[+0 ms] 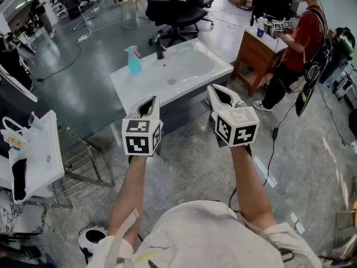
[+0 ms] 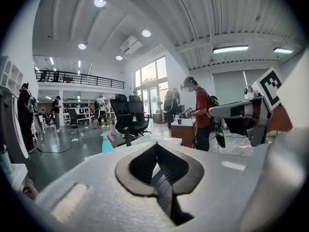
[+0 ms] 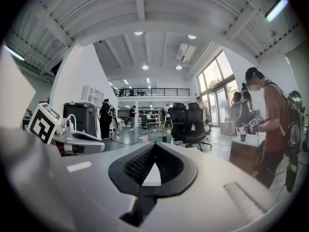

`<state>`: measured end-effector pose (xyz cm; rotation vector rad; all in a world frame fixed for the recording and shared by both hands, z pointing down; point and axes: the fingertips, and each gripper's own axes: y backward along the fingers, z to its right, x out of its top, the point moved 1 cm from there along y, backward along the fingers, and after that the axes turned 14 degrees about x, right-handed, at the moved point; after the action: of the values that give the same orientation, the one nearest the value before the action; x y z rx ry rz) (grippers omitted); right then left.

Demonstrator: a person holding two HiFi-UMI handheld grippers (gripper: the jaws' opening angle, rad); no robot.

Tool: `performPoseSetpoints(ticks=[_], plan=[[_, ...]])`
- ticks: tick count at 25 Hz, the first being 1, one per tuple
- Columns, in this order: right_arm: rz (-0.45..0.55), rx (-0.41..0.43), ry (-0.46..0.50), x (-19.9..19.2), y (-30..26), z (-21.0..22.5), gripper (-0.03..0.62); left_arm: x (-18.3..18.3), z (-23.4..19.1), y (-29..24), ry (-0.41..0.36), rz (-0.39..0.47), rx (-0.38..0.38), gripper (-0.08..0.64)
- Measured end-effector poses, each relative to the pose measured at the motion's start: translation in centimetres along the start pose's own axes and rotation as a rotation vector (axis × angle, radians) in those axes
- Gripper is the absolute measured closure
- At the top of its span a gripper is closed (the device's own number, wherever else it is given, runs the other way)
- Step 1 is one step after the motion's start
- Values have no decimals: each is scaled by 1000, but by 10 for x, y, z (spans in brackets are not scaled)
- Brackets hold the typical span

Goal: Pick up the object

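Blue spray bottle (image 1: 134, 60) is sitting untouched well ahead of your left claw (image 1: 148, 100) and right claw (image 1: 215, 89); you're holding both closed, empty.

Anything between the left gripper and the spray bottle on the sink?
Nothing visible. The spray bottle stands at the white sink's far left corner. The left gripper hangs on the near side, with only air between.

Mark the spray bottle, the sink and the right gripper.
spray bottle (image 1: 134, 66), head view, on its teal body.
sink (image 1: 125, 89), head view, on its bare white rim.
right gripper (image 1: 215, 89), head view, at its closed tips.
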<state>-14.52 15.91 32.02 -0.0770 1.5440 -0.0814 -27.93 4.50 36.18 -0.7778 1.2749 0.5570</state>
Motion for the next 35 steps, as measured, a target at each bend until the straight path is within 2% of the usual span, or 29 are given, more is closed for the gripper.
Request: performPoseSetpoints(ticks=[9, 19, 25, 35], plan=[[-23, -1, 9, -10, -8, -1, 589, -5, 4, -10, -3, -8, -32, 561], [-26, -1, 4, -17, -22, 23, 574, -9, 8, -35, -3, -18, -26, 561], [-29, 24, -3, -21, -40, 56, 557, -2, 16, -68, -16, -19, -12, 561], [-31, 66, -11, -15, -88, 136, 534, 21, 27, -153, -10, -24, 36, 561]])
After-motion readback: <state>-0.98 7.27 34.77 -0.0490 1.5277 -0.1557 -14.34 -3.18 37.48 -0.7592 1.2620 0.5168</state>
